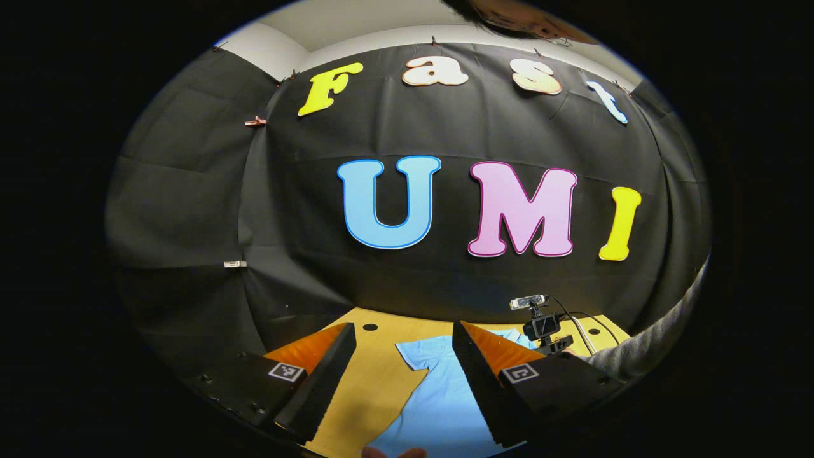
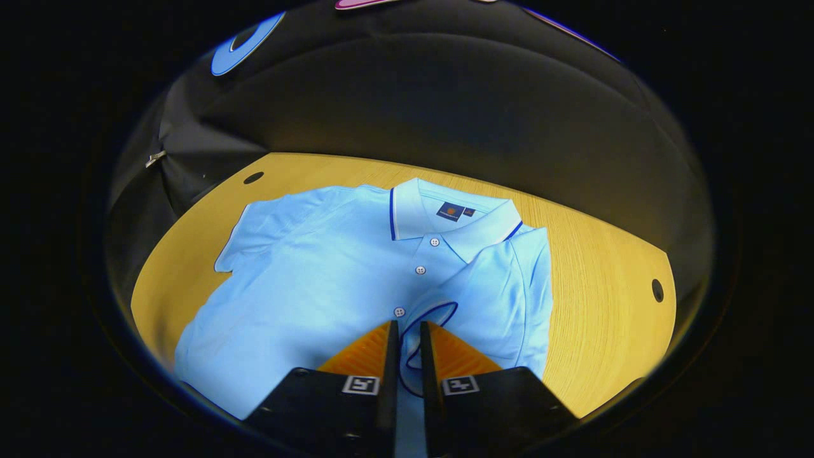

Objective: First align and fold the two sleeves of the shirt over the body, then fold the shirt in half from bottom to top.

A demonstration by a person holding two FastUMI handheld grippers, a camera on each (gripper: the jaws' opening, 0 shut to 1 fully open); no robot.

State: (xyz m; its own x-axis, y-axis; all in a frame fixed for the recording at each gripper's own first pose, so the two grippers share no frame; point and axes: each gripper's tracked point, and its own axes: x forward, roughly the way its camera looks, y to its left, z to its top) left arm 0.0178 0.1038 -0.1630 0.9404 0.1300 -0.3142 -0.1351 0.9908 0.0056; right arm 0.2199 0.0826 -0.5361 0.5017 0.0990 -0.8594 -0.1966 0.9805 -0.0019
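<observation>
A light blue polo shirt (image 2: 318, 280) lies face up on the wooden table (image 2: 598, 280), collar (image 2: 445, 219) at the far side. In the right gripper view, one sleeve is folded over the body, and its dark-trimmed cuff (image 2: 439, 312) runs between the fingers of my right gripper (image 2: 408, 327), which is shut on it. The other sleeve (image 2: 254, 232) lies spread out to the left. My left gripper (image 1: 404, 327) is held high above the table, open with nothing between its fingers. Below it shows part of the shirt (image 1: 439, 388) with a sleeve.
A small camera on a stand (image 1: 540, 324) with cables sits at the table's far right in the left gripper view, next to a person's grey sleeve (image 1: 648, 343). The tabletop has round holes (image 2: 253, 177) (image 2: 657, 290). Black cloth walls close in the table.
</observation>
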